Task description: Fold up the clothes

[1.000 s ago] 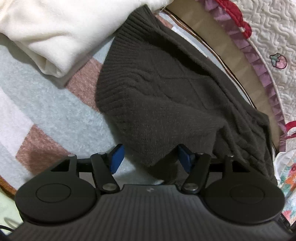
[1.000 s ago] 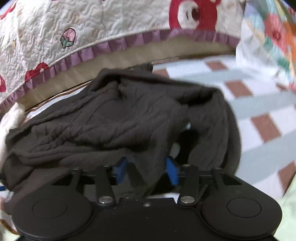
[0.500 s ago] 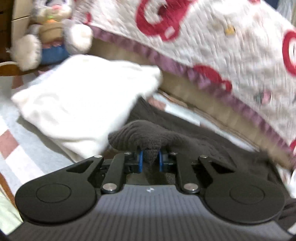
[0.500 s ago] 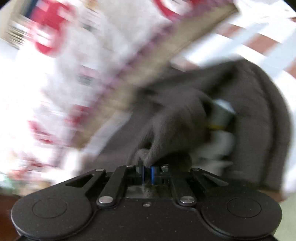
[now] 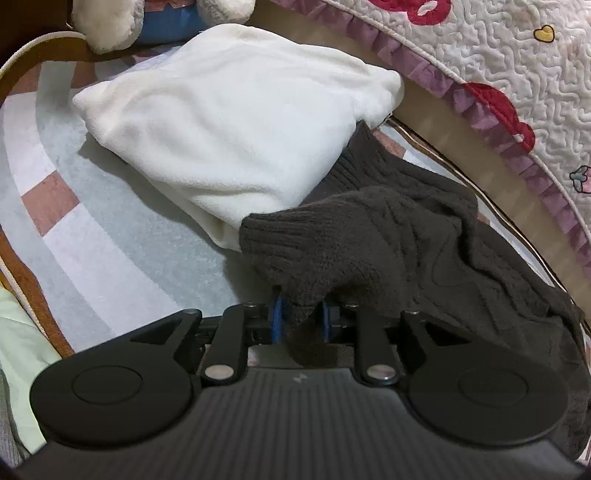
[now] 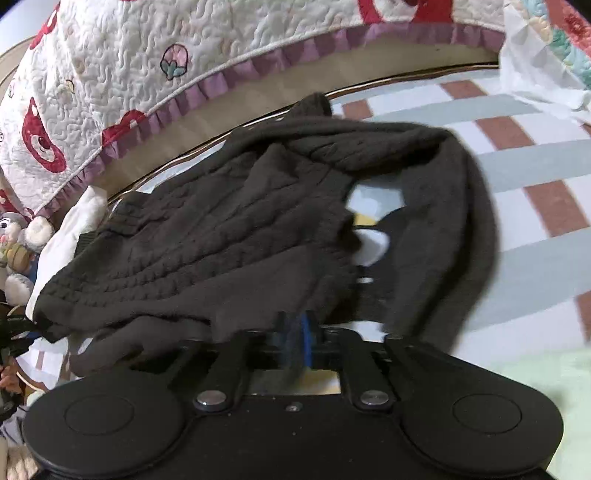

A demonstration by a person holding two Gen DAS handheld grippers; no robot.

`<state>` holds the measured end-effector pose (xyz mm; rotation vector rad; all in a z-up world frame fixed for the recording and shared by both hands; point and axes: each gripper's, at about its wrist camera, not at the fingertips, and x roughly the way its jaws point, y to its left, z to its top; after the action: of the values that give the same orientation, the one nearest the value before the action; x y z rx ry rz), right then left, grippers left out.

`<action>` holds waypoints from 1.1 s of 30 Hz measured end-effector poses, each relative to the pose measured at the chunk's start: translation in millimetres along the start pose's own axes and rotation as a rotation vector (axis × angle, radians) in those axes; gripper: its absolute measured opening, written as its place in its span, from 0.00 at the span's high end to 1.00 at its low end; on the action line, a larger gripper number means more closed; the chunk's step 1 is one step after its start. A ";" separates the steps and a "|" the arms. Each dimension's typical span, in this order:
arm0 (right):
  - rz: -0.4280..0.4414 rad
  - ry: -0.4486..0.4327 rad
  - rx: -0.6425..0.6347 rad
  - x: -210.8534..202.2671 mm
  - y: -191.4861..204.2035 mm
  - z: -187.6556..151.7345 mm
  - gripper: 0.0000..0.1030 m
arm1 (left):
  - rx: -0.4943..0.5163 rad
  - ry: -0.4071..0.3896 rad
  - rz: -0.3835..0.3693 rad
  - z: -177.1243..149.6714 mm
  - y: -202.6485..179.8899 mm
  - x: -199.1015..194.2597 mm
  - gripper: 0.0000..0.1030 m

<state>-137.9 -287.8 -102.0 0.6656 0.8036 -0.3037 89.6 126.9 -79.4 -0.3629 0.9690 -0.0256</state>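
- Our left gripper [image 5: 300, 320] has a bunched corner of the dark brown knitted sweater [image 5: 373, 240] between its blue pads [image 5: 277, 323]; the knit fills the narrow gap and hangs below it, so the pads press on the cloth even as the jaws ease apart.
- From that pinch the sweater's edge stands lifted off the mat, and the rest trails away to the right in loose folds.
- The sweater lies on a checked mat [image 5: 110, 258] of pale blue, white and terracotta squares, its ribbed hem touching a folded cream fleece garment [image 5: 229, 122] that sits on the same mat to the left.
- Behind the fleece we see part of a plush toy [image 5: 110, 22], and along the far edge a quilted bedspread [image 5: 517, 55] with red motifs and a purple frill.
- In the right wrist view our right gripper [image 6: 293, 341] is blurred; its jaws are opening, and a fold of the sweater [image 6: 229, 229] drapes over the fingers.
- We cannot tell from that blur whether its pads touch the cloth.
- On the right side one sleeve-like band of the sweater loops away from the body, with the mat [image 6: 535, 166] showing through the gap.
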 end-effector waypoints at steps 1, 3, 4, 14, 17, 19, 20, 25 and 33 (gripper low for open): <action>0.001 -0.002 0.014 5.3 -0.5 1.9 0.44 | -0.009 0.000 0.003 0.0 0.8 0.2 0.80; 0.007 0.000 0.043 13.5 -3.9 6.4 0.44 | -0.030 0.003 0.001 0.4 4.3 -0.3 0.80; 0.006 -0.002 0.061 16.4 -7.9 7.0 0.41 | -0.046 0.007 -0.007 1.8 6.7 0.7 0.80; 0.122 -0.083 0.325 64.7 -13.9 27.9 0.84 | -0.121 0.063 -0.106 5.6 17.2 19.9 0.78; 0.144 -0.218 0.147 24.4 26.7 45.9 0.85 | -0.183 0.060 -0.130 6.6 29.1 18.5 0.78; 0.138 -0.339 0.112 -31.1 39.0 55.2 0.87 | -0.181 0.049 -0.151 5.2 30.8 8.8 0.78; 0.113 -0.380 0.093 -57.3 40.6 56.7 0.89 | -0.172 0.042 -0.159 4.3 30.5 4.3 0.78; -0.231 -0.302 -0.028 -84.4 13.9 43.9 0.94 | -0.132 0.079 -0.119 -5.9 26.5 0.5 0.78; -0.543 -0.108 -0.185 -10.2 10.5 18.9 0.91 | -0.214 0.171 -0.078 -12.2 35.7 13.9 0.64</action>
<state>-128.9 -292.1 -80.3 0.2443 0.8882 -0.7416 82.7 154.4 -108.0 -0.6034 1.1295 -0.0245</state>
